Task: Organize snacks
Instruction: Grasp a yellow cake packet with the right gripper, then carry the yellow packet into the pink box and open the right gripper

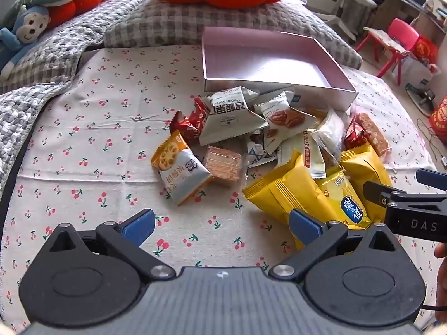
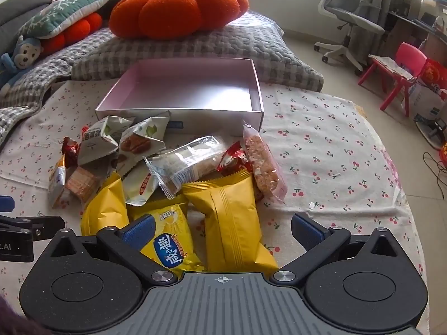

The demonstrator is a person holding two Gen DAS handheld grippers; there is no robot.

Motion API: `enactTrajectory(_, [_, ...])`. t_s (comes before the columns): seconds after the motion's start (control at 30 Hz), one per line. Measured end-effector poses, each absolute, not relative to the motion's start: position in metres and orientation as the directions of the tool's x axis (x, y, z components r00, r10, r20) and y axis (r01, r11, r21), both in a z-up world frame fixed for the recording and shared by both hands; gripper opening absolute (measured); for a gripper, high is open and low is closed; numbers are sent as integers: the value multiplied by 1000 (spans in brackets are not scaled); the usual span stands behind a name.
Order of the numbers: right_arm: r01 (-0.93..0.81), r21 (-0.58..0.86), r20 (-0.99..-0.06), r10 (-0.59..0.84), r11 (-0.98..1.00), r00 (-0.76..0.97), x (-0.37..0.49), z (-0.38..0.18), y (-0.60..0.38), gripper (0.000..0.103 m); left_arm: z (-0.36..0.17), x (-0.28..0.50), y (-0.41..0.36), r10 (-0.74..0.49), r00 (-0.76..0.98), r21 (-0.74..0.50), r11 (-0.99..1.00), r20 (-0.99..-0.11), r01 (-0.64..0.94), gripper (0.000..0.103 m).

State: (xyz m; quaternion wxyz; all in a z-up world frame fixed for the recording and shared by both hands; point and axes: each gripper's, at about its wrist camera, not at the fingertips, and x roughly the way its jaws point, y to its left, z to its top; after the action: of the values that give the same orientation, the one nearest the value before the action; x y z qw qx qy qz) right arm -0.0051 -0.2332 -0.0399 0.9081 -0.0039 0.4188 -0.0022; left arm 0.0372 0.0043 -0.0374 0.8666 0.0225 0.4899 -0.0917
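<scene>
**Both grippers spread wide before the snack pile, box bare**

From my left wrist view, the left gripper (image 1: 222,223) hovers above the cherry cloth (image 1: 97,139) with its blue pads (image 1: 138,226) far apart and nothing between them. The box (image 1: 279,90) is my landmark: shallow, pale pink inside, open at the top, resting on the cloth with no snack in it. The pile (image 1: 268,145) lies against the box's near wall. Nearest that wall sit two white pecan packets (image 1: 230,114); on their left, red wrappers (image 1: 190,124). Nearer to me than these lie a biscuit packet (image 1: 180,167) and a clear-wrapped wafer (image 1: 223,164), touching. Three yellow bags (image 1: 282,192) form the pile's near edge, farthest from the box. The right gripper (image 1: 402,195) enters that view beside the bags.

In my right wrist view, the right gripper (image 2: 222,231) is likewise fully apart, its pads straddling the yellow bags (image 2: 232,212) without clamping them. A clear packet (image 2: 190,162) lies across the pile, and a cereal bar (image 2: 262,162) reaches back to the box's (image 2: 251,120) near corner. Behind the box rests a grey pillow (image 2: 195,44) bearing a pumpkin cushion (image 2: 178,8)
</scene>
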Motion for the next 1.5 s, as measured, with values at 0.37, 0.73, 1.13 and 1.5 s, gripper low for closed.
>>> enactTrajectory(0.37, [71,16,-802,-30,997,597,4,-53,-261,103,-44,40,9,-177,497,-94,978,-850,187,90])
enactTrajectory(0.73, [45,24,-834,-5,999,552,12,-65,-262,97,-51,41,-2,-338,438,-256,937,-833,236,81])
enactTrajectory(1.13, [11,128,-845,103,992,525,21,-78,-253,42,-69,44,-43,-380,409,-277,916,-829,291,70])
enactTrajectory(1.5, [65,310,-792,220,949,569,9,-61,-278,40,-51,30,-30,-470,435,-340,875,-768,346,39])
